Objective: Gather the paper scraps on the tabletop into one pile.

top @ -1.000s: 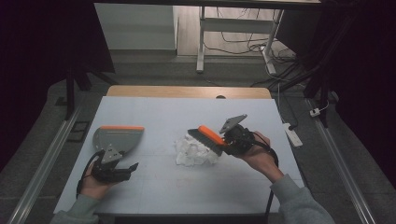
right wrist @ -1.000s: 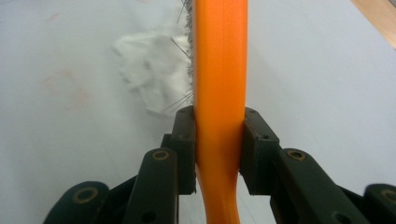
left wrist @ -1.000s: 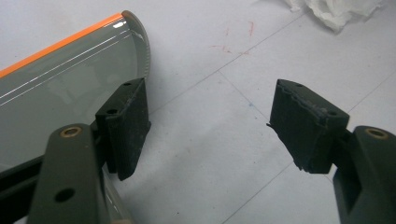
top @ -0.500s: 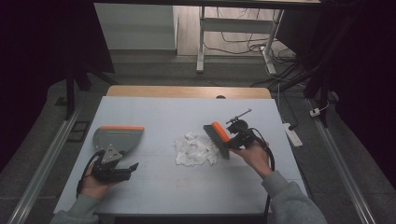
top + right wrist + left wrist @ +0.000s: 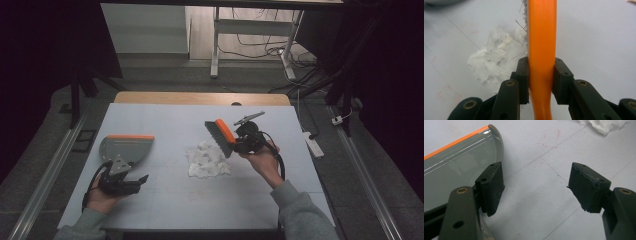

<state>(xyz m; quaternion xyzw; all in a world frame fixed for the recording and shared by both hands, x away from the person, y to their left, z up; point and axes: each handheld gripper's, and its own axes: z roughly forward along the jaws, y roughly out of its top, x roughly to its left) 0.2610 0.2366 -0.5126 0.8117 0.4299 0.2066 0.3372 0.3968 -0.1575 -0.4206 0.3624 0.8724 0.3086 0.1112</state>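
Since the earlier high-view frames, the right gripper [image 5: 239,142] has carried the hand brush [image 5: 220,137] from over the pile's right edge out to a spot just right of and behind the paper scraps [image 5: 208,159]; the pile itself looks slightly more compact than a second ago. The left gripper [image 5: 131,178] has not shifted.

Right jaws are clamped on the brush's orange handle [image 5: 541,50], pads pressing both sides, as the right gripper view shows. Bristles [image 5: 213,134] face the pile, apparently lifted off the table [image 5: 165,120]. Left jaws stand wide apart with nothing between them; in the left gripper view one pad [image 5: 491,187] sits at the edge of the dustpan [image 5: 456,167], contact uncertain. The dustpan lies flat at the table's left, orange lip [image 5: 131,136] on its far edge, well apart from the scraps.

Judged step: a sweep stroke driving the scraps leftward toward the pan.

Notes for doing it well:
- Lower the bristles fully to the table behind the pile before pulling, or light scraps slip under.
- Use short strokes that keep the pile together; shredded paper scatters easily.
- The pan's open lip does not appear to face the pile; the left gripper should grip and turn it first.
- Hold the pan down so it does not slide.
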